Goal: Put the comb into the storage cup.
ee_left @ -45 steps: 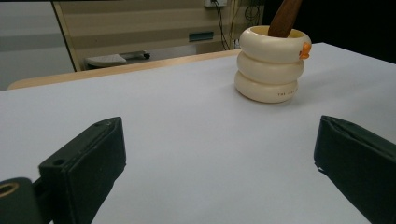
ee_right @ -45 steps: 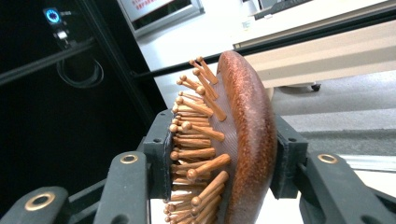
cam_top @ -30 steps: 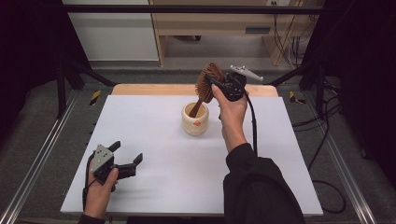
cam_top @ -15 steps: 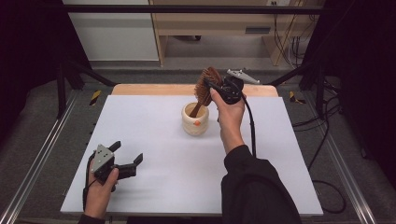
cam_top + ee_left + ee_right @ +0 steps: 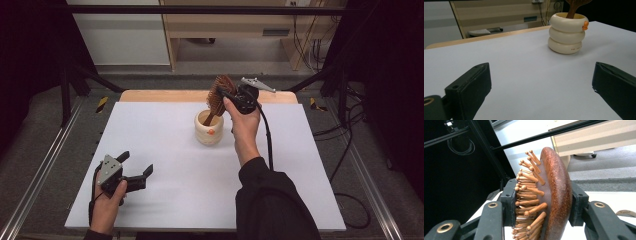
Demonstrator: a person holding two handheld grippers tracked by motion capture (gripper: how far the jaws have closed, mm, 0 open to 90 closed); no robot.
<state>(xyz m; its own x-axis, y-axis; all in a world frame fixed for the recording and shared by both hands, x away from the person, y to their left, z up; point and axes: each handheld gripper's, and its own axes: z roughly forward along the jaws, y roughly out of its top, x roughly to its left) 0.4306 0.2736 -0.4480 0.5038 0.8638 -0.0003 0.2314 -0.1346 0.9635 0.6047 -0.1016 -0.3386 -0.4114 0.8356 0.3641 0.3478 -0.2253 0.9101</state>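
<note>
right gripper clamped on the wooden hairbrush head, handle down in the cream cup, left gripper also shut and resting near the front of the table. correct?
One thing is off: the left gripper is open, not shut. The left gripper view shows its jaws wide apart with bare table between them. The rest holds: the right gripper is clamped on the hairbrush head, and the high view shows the handle down in the cream cup.

Lab: framed test table (image 5: 300,150), trailing cables (image 5: 345,135).
</note>
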